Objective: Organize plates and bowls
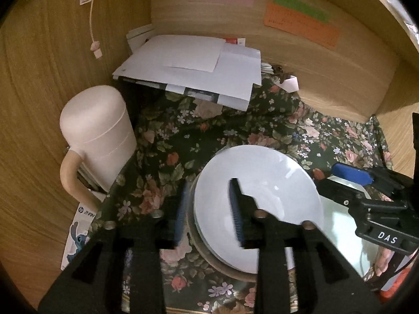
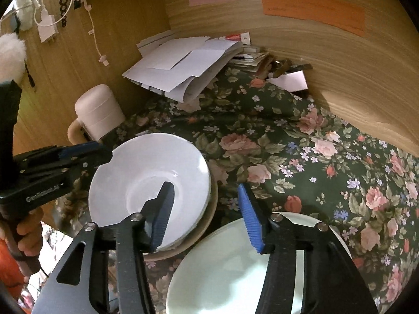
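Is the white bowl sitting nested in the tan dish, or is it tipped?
Nested and roughly level: the white bowl sits inside the tan dish, whose rim shows around its near edge. It looks empty.

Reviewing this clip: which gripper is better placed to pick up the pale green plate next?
Right, likely. The right gripper hangs open directly over the pale green plate, its near finger above the rim. The left gripper straddles the white bowl's far edge, with the plate beyond it.
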The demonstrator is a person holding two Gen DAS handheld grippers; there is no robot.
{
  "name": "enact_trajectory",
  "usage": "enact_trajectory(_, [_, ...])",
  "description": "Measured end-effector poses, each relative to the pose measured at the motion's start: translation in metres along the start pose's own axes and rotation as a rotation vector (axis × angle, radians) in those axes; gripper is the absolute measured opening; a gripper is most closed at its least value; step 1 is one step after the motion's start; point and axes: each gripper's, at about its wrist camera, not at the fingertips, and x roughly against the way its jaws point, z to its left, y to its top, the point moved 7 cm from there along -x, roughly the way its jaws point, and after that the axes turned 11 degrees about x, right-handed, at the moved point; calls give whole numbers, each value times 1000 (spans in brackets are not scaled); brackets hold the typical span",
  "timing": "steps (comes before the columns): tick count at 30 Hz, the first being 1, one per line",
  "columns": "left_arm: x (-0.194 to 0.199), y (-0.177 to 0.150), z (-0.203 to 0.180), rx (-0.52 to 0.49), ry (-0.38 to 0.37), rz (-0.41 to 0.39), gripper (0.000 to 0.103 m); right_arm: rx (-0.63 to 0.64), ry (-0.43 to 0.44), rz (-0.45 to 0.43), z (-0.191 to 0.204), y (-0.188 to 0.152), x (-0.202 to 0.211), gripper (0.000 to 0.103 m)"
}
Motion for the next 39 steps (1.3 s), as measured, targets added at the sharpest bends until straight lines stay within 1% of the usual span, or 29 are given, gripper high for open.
enact_trajectory(3, [-4, -6, 6, 15, 9, 19, 40, -10, 5, 17, -1, -4, -6, 53])
enact_trajectory(6, [-11, -17, 10, 32, -2, 61, 46, -17, 19, 47, -1, -9, -14, 53])
enact_trajectory(12, [-23, -34, 15, 59, -19, 119, 47, -34, 46, 93, 0, -14, -28, 53])
enact_trajectory(20, [-32, -43, 14, 114, -93, 166, 47, -29, 52, 139, 6, -20, -43, 53])
enact_trajectory(22, [-39, -46, 14, 123, -97, 185, 47, -36, 56, 145, 6, -20, -46, 50])
enact_trajectory(24, [-44, -48, 14, 135, -106, 199, 47, -49, 79, 158, 8, -21, -50, 44])
enact_trajectory(25, [-45, -48, 15, 143, -115, 202, 47, -52, 85, 162, 9, -21, -52, 43])
enact_trajectory(28, [-45, -48, 17, 153, -123, 187, 47, -52, 100, 182, 12, -20, -57, 38])
enact_trajectory(30, [-45, -47, 18, 154, -122, 177, 44, -46, 116, 200, 17, -20, -62, 33])
enact_trajectory(32, [-44, -48, 17, 153, -138, 184, 40, -36, 101, 201, 19, -19, -65, 33])
enact_trajectory(36, [-44, -48, 14, 152, -143, 197, 39, -40, 90, 202, 19, -18, -64, 33])
enact_trajectory(39, [-43, -46, 13, 140, -125, 202, 39, -42, 77, 195, 20, -18, -65, 33])
